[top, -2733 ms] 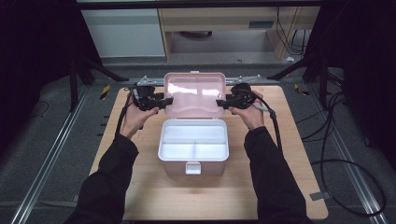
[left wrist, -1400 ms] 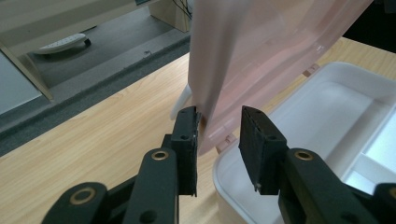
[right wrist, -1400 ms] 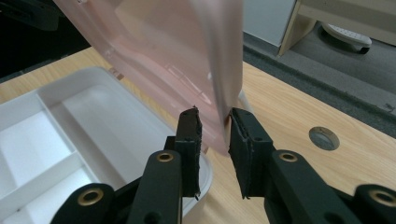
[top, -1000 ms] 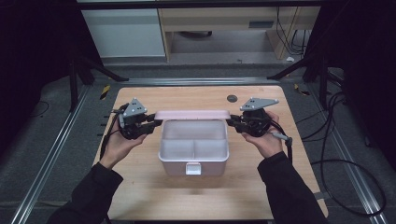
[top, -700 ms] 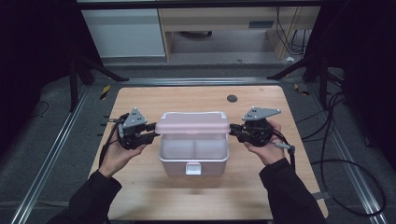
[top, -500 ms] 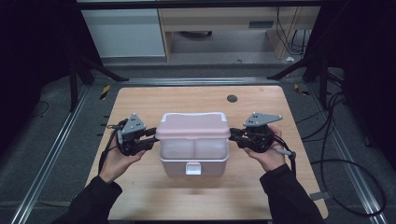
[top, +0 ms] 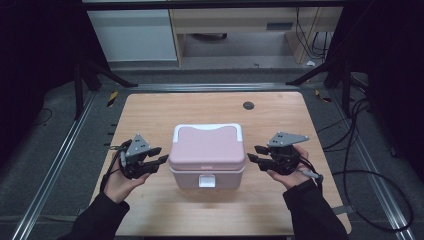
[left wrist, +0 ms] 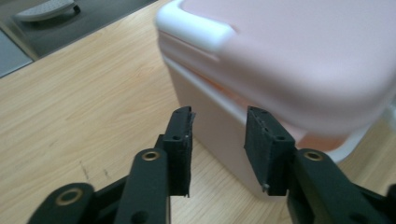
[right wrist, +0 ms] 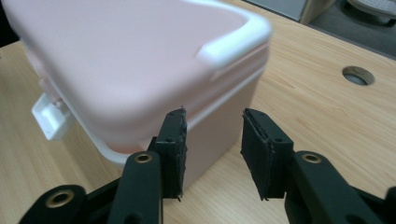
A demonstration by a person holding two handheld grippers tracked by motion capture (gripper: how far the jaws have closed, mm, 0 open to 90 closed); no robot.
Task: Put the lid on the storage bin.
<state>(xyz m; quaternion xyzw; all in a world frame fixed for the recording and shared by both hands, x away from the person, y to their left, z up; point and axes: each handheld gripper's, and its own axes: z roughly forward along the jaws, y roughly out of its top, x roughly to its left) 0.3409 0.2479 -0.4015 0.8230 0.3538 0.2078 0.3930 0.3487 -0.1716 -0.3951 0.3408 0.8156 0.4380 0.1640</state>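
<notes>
While its pink lid lies down over the white base, the lidded storage box (top: 207, 155) sits at the middle of the wooden table (top: 150, 112), latch tab facing six o'clock. At the box's nine o'clock, the left gripper (top: 161, 160) hovers just beside it, jaws spread with nothing between them, having just been opening. At three o'clock, the right gripper (top: 253, 154) mirrors it, jaws likewise apart, empty and just opened. A round cable hole (top: 248, 105) lies toward one o'clock.
</notes>
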